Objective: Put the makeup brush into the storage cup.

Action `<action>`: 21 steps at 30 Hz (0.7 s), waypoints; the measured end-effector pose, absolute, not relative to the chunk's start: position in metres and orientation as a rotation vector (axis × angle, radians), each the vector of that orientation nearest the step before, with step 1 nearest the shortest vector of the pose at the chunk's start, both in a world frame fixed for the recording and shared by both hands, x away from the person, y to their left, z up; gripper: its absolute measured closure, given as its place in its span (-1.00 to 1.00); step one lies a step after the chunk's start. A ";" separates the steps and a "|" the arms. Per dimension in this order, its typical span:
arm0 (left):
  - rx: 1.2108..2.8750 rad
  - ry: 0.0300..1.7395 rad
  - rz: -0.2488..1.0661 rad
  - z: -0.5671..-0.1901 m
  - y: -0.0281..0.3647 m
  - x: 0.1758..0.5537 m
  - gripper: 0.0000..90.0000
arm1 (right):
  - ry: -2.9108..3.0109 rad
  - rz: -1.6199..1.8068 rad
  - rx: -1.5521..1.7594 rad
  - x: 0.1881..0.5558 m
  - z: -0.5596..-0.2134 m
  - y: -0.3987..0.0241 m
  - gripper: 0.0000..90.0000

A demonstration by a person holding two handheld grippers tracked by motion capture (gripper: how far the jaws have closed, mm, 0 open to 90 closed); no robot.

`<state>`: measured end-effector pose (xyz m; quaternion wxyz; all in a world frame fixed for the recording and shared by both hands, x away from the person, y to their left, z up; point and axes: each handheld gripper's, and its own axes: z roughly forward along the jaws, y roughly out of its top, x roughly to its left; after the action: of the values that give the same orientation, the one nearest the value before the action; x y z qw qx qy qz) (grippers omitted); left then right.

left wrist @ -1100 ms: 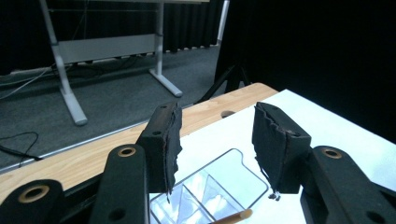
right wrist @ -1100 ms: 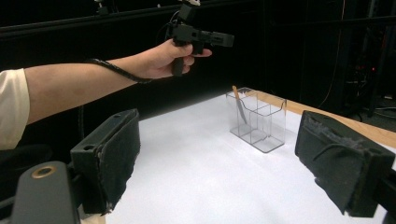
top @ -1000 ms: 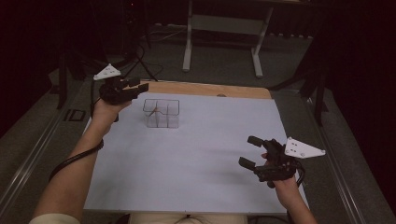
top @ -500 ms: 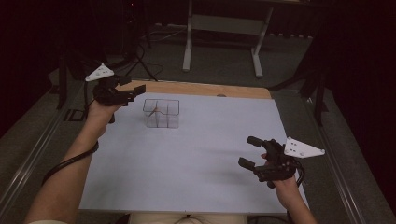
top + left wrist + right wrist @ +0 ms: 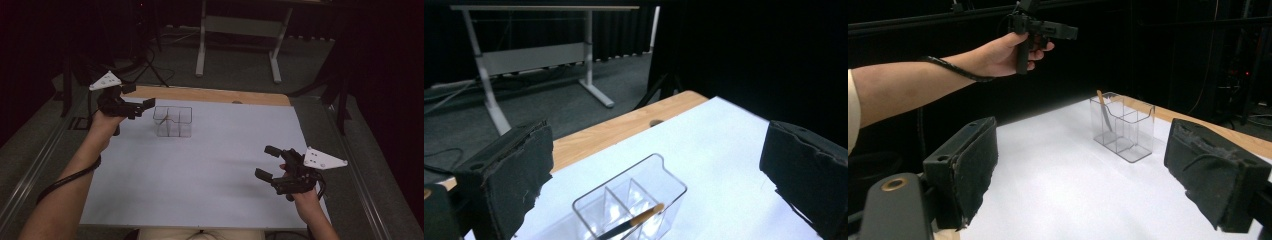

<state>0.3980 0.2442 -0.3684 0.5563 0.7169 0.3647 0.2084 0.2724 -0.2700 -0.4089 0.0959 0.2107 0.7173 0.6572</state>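
Clear plastic organizer is holding a leaning brush; my left hand-held gripper, jaws just widening and empty, is hovering beside it, my right hand-held gripper gaping wide over the white surface.

One camera looks down from high above the white-covered table, while the two gripper cameras sit low and close, looking along their own jaws, and all three see the clear plastic box with small compartments.

Both black grippers, left gripper and right gripper, carry ragged dark foam pads, grey three-cornered plates and black cables; forearms bare, one pale sleeve edge.
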 end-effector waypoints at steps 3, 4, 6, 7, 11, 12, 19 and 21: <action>1.692 0.849 0.477 -0.370 0.246 0.394 -0.96 | 2.126 1.936 0.628 0.273 -0.410 -0.270 -0.69; 1.690 0.851 0.468 -0.370 0.247 0.393 -0.96 | 2.127 1.935 0.632 0.273 -0.410 -0.271 -0.69; 1.689 0.845 0.453 -0.370 0.248 0.390 -0.96 | 2.124 1.927 0.637 0.273 -0.410 -0.270 -0.69; 1.698 0.842 0.461 -0.370 0.248 0.389 -0.96 | 2.122 1.922 0.640 0.273 -0.411 -0.270 -0.69; 1.700 0.824 0.456 -0.370 0.249 0.382 -0.96 | 2.109 1.893 0.659 0.274 -0.411 -0.271 -0.69; 1.697 0.820 0.448 -0.370 0.249 0.381 -0.96 | 2.105 1.885 0.664 0.273 -0.411 -0.271 -0.69; 1.699 0.796 0.434 -0.371 0.249 0.370 -0.96 | 2.102 1.838 0.683 0.272 -0.412 -0.271 -0.71; 1.695 0.782 0.438 -0.371 0.249 0.367 -0.96 | 2.101 1.834 0.688 0.273 -0.413 -0.271 -0.71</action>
<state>0.3669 0.2487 -0.3709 0.5747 0.7234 0.3337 0.1870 0.2732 -0.2710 -0.4126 0.1342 0.2375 0.7248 0.6327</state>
